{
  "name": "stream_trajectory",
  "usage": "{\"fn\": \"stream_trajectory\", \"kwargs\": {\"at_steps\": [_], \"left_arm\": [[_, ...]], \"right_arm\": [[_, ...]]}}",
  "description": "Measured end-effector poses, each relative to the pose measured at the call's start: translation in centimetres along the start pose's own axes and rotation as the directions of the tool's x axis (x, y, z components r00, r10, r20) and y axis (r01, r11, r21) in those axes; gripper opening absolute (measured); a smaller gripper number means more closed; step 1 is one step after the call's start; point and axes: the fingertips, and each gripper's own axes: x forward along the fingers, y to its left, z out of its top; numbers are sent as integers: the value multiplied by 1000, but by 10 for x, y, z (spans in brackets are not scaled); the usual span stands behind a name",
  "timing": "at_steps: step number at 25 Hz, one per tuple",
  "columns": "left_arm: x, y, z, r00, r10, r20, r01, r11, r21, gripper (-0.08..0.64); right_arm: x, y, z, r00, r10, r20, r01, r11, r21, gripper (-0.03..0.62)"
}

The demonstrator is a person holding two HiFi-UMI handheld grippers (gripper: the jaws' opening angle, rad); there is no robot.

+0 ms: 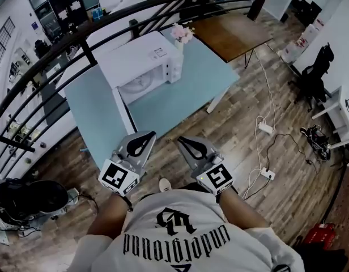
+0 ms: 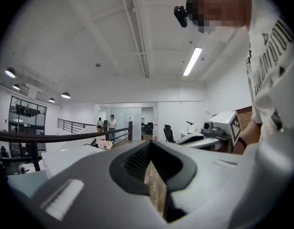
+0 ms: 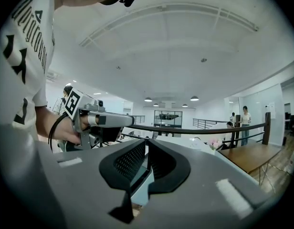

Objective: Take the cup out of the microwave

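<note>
table: pale blue table (image 1: 191, 89) on wood floor (image 1: 237, 152) | on it: white vase of pink flowers (image 1: 181, 38) near far edge | behind: brown wooden table (image 1: 231, 34), black railing (image 1: 78, 35) | right: 2 white power strips (image 1: 265, 127) with cables, black office chair (image 1: 316, 75)

Open-plan office mezzanine; railing (image 3: 194, 130), desk (image 1: 231, 33), swivel chair (image 1: 313, 75)
</note>
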Motion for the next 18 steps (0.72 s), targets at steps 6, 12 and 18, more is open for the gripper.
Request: {"fn": "stream_trajectory", "kwargs": {"at_steps": [6,12,18], "left_arm": [[4,36,-2,999,34,1,-34,999,-1,49],[7,63,-5,995,99,-7,-99,995,-11,49],[23,95,-14,987,162,-17,-162,986,-25,49]], "right_arm": [[45,-13,-1,999,39,0,-39,999,11,11],[80,-25,-1,994,109,-10,-109,994,10,11],[118,-55,-8,988,157,-9,-157,988,6,11]]}}
